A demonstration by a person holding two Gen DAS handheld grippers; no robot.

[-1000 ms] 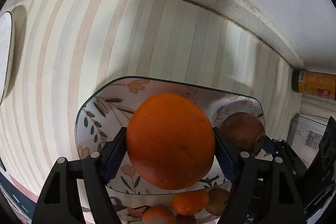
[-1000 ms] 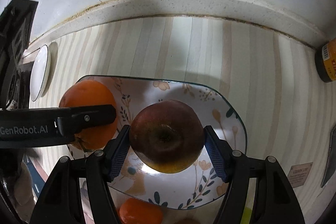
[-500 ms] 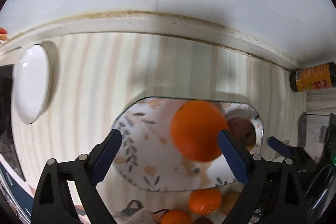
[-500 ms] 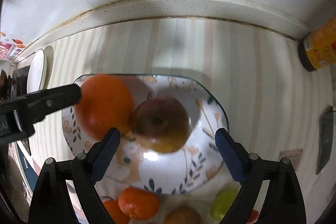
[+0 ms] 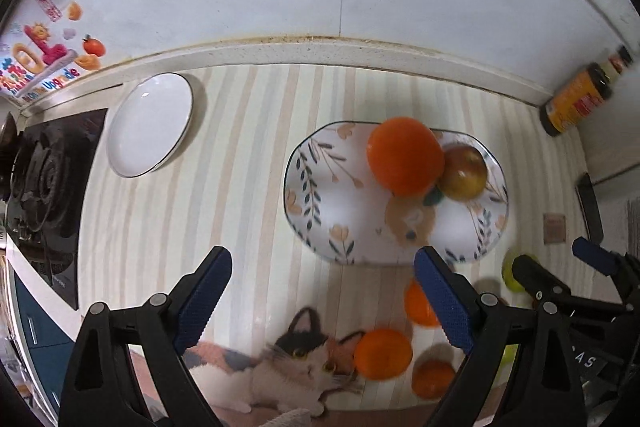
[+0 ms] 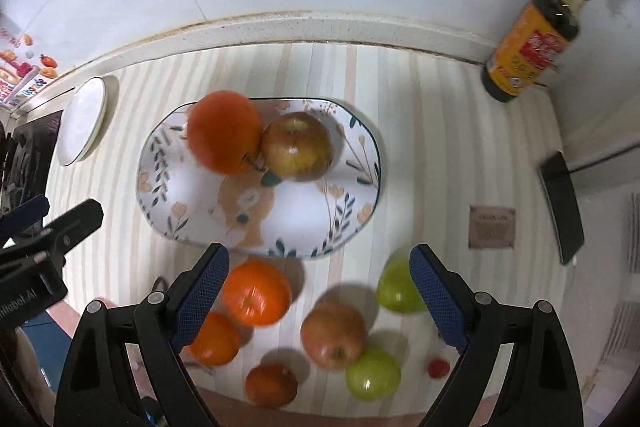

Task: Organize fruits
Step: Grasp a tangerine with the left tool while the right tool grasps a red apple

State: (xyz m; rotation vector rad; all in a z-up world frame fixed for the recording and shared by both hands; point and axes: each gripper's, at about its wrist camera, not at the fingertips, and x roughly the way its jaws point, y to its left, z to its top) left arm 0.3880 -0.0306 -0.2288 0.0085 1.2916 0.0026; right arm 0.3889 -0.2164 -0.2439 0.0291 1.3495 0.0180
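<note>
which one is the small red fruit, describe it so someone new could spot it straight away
Start at the floral plate on the striped counter and look at the loose fruit in front of it. Past the red apple and the near green apple, toward the right, lies the small red fruit. It is far smaller than every other fruit there.

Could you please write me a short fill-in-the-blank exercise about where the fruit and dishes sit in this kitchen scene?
1. The large orange and the apple lie on the ____ plate.
2. The plain white plate holds ____ fruit.
3. Both the left gripper and the right gripper have their jaws ____.
4. The number of green fruits on the counter in the right wrist view is ____.

Missing words: floral; no; open; two
</note>
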